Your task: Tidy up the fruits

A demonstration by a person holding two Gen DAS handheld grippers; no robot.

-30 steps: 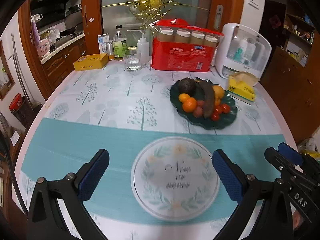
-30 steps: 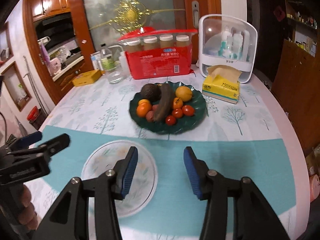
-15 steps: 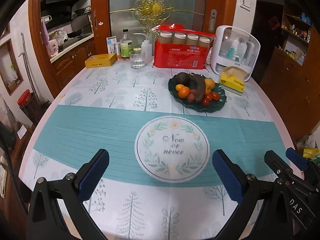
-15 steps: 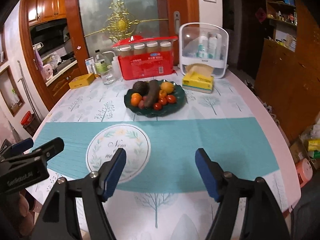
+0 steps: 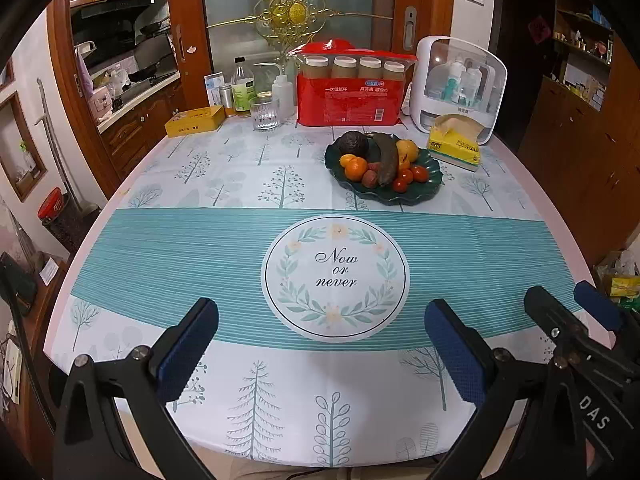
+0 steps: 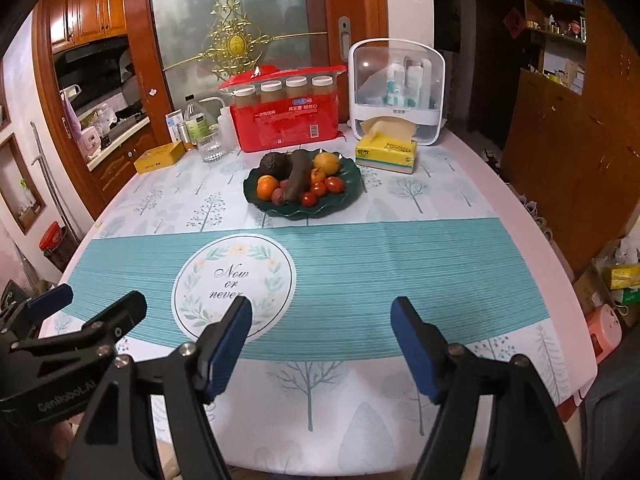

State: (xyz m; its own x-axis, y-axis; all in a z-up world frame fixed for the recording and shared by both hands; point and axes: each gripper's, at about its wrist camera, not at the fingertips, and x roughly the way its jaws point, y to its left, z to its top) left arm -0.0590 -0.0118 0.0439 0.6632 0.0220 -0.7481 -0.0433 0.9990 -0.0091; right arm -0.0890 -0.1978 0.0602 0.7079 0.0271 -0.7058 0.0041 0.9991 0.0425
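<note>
Green plate (image 5: 416, 196) of fruits at twelve o'clock, all gathered.
My left gripper (image 5: 320, 344) and right gripper (image 6: 320, 344) hang released, empty, well apart from it.

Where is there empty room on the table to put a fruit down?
The striped teal band and the "Now or never" circle are bare, between the dark green fruit plate and both open claws. The tree-print cloth left of the plate is free too. The far edge is crowded: glass, red package, tissue box.
</note>
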